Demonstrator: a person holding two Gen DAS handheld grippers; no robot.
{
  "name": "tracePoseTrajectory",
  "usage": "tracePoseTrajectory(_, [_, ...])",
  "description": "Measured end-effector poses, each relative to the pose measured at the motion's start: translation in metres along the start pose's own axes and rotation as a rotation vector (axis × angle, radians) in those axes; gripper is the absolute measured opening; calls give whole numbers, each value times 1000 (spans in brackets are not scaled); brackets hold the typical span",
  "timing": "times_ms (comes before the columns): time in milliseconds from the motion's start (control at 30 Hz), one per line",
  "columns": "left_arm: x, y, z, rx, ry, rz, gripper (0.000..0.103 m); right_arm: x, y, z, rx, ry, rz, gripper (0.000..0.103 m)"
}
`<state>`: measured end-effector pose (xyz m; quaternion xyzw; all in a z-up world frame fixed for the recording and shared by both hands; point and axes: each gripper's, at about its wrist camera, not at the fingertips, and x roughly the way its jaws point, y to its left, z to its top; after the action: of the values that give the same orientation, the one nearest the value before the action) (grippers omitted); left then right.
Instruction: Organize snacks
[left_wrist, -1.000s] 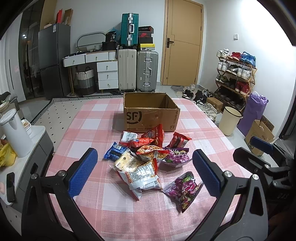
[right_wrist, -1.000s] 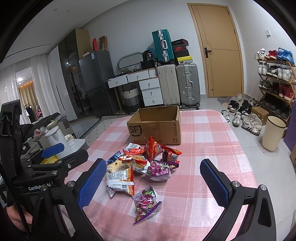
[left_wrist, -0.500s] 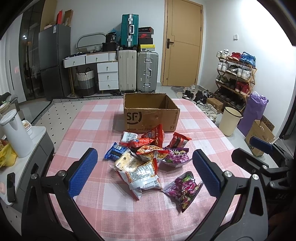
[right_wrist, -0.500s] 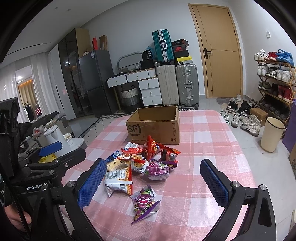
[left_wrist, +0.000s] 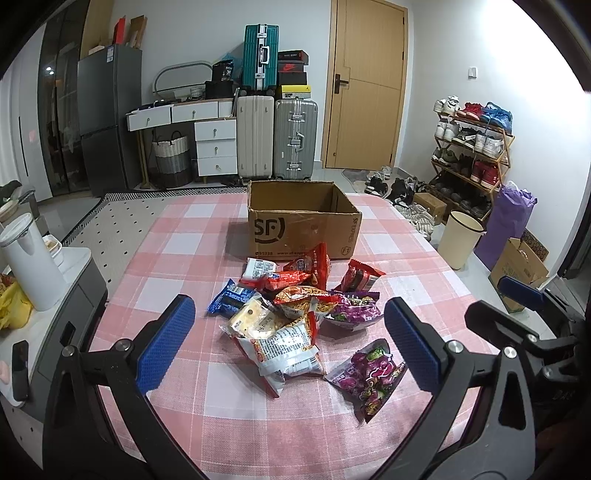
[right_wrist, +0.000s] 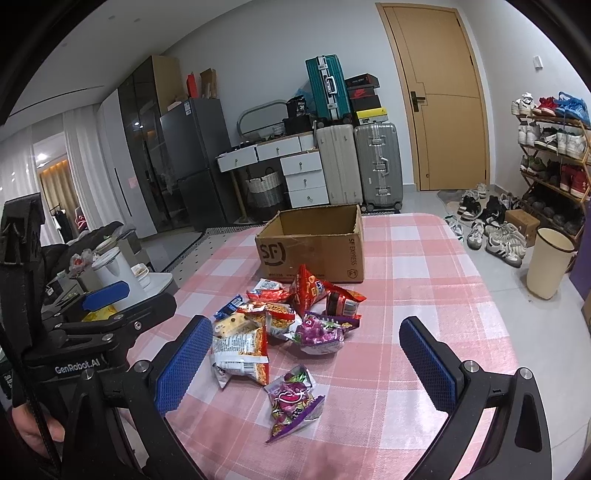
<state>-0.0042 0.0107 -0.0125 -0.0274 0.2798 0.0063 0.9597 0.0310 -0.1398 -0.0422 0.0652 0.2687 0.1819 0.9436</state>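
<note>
Open-topped SF Express cardboard box (left_wrist: 303, 225) on a desk (left_wrist: 177, 266) under a pink-and-white checked cloth, taken here as landmark. Heaped just in front of the box: snack packets (left_wrist: 295, 306), red ones nearest it, a blue packet (left_wrist: 231, 300) at the left edge of the heap, a pale biscuit pack (left_wrist: 255, 321) and a white-and-orange bag (left_wrist: 286, 349) on the near side. Farther from the box than the heap, lying alone and apart: a purple candy bag (left_wrist: 369, 373), also seen in the right wrist view (right_wrist: 293, 400). Left claw (left_wrist: 286, 345) spread wide above the near side of the heap, gripping nothing, blue pads either side of it. Right claw (right_wrist: 308, 365) likewise wide open and empty, hovering on the near side, purple bag between its fingers in view.
</note>
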Motion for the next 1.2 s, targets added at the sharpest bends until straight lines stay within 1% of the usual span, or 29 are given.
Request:
tracePoseTrajectory(133, [2, 5, -1, -16, 4, -2, 102, -3, 0, -3, -19, -3, 22, 103])
tracePoseTrajectory(233, [13, 14, 1, -30, 11, -3, 102, -1, 0, -10, -24, 8, 42, 103])
tracePoseTrajectory(333, [17, 18, 1, -32, 19, 1, 102, 7, -2, -17, -21, 41, 53, 103])
tracePoseTrajectory(433, [22, 25, -1, -49, 20, 2, 102, 19, -6, -25, -6, 80, 94, 103])
tracePoseTrajectory(567, [26, 34, -2, -66, 21, -2, 102, 37, -10, -37, 12, 124, 103, 103])
tracePoseTrajectory(667, [29, 38, -4, -75, 22, -19, 102, 54, -13, -45, 23, 165, 126, 103])
tracePoseTrajectory(767, [32, 39, -7, -66, 21, -21, 102, 70, -12, -53, 16, 208, 137, 103])
tracePoseTrajectory(1000, [38, 47, -12, -75, 25, -30, 102, 92, -16, -65, 24, 262, 155, 103])
tracePoseTrajectory(1200, [44, 51, -17, -78, 33, -21, 102, 109, -15, -75, 19, 305, 165, 103])
